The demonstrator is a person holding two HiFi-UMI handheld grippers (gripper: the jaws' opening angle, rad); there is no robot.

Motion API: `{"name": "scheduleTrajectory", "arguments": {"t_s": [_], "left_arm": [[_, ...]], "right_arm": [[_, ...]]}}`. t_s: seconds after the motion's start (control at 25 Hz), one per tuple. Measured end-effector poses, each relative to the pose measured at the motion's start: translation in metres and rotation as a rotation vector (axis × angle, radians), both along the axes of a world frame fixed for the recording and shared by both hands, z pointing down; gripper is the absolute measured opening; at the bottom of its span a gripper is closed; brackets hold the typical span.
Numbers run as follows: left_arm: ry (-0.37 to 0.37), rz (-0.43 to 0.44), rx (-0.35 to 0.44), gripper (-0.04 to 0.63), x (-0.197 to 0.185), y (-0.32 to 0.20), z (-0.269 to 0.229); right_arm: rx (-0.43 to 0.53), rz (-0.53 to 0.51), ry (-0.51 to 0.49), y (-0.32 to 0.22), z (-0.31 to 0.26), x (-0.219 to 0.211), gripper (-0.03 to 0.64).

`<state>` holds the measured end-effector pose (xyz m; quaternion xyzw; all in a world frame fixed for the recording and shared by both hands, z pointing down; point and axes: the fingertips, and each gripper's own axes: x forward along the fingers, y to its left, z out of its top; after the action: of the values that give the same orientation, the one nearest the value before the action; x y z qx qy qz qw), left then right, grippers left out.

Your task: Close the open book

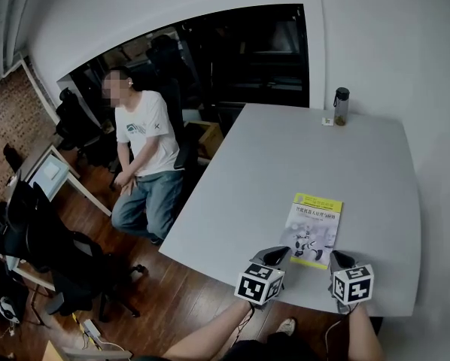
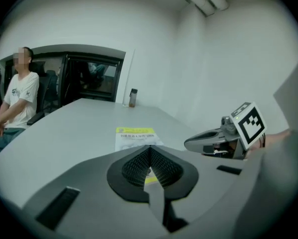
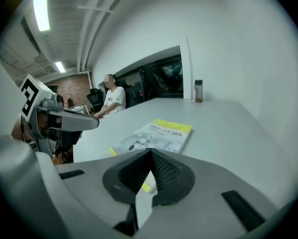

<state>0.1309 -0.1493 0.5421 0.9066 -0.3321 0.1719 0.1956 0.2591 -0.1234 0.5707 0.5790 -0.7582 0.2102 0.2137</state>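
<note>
The book (image 1: pixel 314 228) lies closed and flat on the grey table (image 1: pixel 270 156), near its front edge, yellow-banded cover facing up. My left gripper (image 1: pixel 279 256) hovers just in front of the book's near left corner, its jaws shut with nothing between them. My right gripper (image 1: pixel 338 260) hangs beside the book's near right corner, also shut and empty. In the left gripper view the book (image 2: pixel 135 137) lies beyond the closed jaws (image 2: pixel 150 148), and the right gripper (image 2: pixel 214 141) shows at the right. In the right gripper view the book (image 3: pixel 156 136) sits just past the closed jaws (image 3: pixel 150 152).
A dark-capped bottle (image 1: pixel 341 106) stands at the table's far edge beside a small white item. A person (image 1: pixel 144 164) sits on a chair left of the table. Black office chairs (image 1: pixel 52 247) and a desk stand on the wooden floor at the left.
</note>
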Motion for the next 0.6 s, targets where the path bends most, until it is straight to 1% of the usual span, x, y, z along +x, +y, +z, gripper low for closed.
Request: {"name": "scheduleTrajectory", "arguments": {"t_s": [0.08,0.2,0.44,0.6], "left_arm": [[0.031,0.021,0.048,0.005,-0.001,0.006,-0.021],[0.052,0.039,0.09,0.005,-0.012,0.019,-0.045],[0.095,0.063,0.14,0.005,-0.042,0.054,-0.081],[0.101,0.068,0.158,0.005,-0.063,0.078,-0.094]], "right_arm": [[0.062,-0.008,0.014,-0.001,-0.023,-0.013,0.005],[0.134,-0.024,0.018,0.007,-0.054,-0.037,0.005],[0.262,-0.04,-0.004,0.036,-0.11,-0.084,0.005],[0.323,-0.051,-0.009,0.062,-0.136,-0.112,0.005]]}}
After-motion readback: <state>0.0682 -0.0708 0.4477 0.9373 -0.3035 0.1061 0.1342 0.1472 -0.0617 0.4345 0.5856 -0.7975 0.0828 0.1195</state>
